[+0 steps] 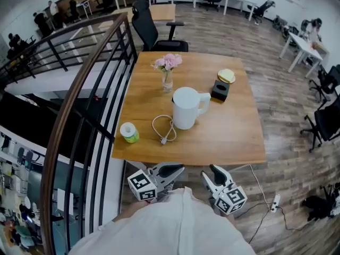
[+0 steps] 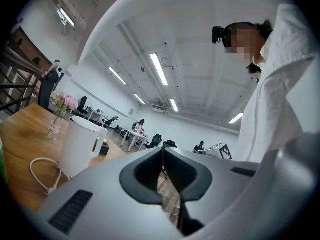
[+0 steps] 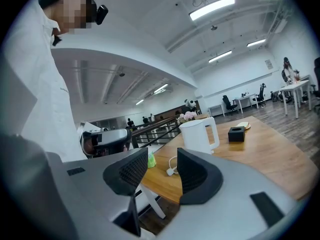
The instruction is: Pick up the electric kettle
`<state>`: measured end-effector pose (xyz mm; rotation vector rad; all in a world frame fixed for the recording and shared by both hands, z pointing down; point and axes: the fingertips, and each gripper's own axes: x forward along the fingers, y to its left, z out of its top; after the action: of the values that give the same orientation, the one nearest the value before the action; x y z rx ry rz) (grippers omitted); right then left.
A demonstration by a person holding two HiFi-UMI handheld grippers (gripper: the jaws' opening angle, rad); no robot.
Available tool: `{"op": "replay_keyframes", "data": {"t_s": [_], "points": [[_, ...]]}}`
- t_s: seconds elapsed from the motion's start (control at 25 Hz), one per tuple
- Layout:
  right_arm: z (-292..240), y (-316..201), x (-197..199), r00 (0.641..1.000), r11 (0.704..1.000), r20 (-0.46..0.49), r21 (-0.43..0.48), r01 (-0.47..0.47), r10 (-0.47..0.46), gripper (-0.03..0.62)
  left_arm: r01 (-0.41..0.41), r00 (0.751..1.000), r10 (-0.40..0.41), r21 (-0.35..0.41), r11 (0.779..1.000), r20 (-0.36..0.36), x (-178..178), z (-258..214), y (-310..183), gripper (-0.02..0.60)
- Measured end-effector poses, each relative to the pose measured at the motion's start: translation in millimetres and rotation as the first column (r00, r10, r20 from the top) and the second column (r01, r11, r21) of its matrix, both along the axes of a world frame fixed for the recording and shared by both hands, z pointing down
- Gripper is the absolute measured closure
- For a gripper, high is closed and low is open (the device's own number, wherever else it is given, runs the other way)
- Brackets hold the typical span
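Going from my left in the head view: a dark handrail (image 1: pixel 79 84) runs along the left side of the wooden table (image 1: pixel 234 137). A small green cup (image 1: pixel 129 132) stands near the table's front left corner, and a coiled white cable (image 1: pixel 163 127) lies just to the right of it. Behind the cable is a glass vase of pink flowers (image 1: pixel 168 70).

The electric kettle (image 1: pixel 187 108) stands upright near the middle of the table, right of the cable, with its handle pointing right. It is white with the lid on, and neither of my grippers touches it. Further right and back, a small black box (image 1: pixel 220 90) sits just in front of a pale round plate (image 1: pixel 226 75).

Both my grippers hang in front of the table's near edge, not over the top. My left gripper (image 1: pixel 172 170) has its jaws pressed together with nothing between them (its own view shows them meeting edge to edge). The kettle shows off to the left in that view. My right gripper (image 1: pixel 208 171) has its jaws standing apart and empty. Its own view has the kettle well beyond the gap, on the tabletop.
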<state>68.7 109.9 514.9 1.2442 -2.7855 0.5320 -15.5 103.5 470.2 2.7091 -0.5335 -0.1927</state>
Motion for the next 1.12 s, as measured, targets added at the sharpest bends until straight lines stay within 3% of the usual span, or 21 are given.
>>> {"op": "replay_keyframes", "data": {"t_s": [0.28,0.52,0.72,1.12], "points": [[-2,-56,-9,0.999,0.999,-0.007,-0.013,-0.046,0.046,0.427,0.030,0.998,-0.031,0.012,0.999,0.053,-38,22,-84,0.572],[0,-94,-12,0.994,0.993,-0.010,-0.035,-0.111,0.110,0.425,-0.006,0.996,0.005,0.017,1.000,0.091,-52,41,-141,0.571],[0,-128,-27,0.993,0.993,-0.046,-0.038,-0.111,0.109,0.425,-0.037,0.993,0.036,0.010,0.999,0.109,-57,49,-188,0.569],[6,-164,-45,0.995,0.995,-0.054,-0.055,-0.081,0.078,0.425,-0.064,0.993,0.069,-0.052,0.997,0.093,-58,64,-208,0.569]]}}
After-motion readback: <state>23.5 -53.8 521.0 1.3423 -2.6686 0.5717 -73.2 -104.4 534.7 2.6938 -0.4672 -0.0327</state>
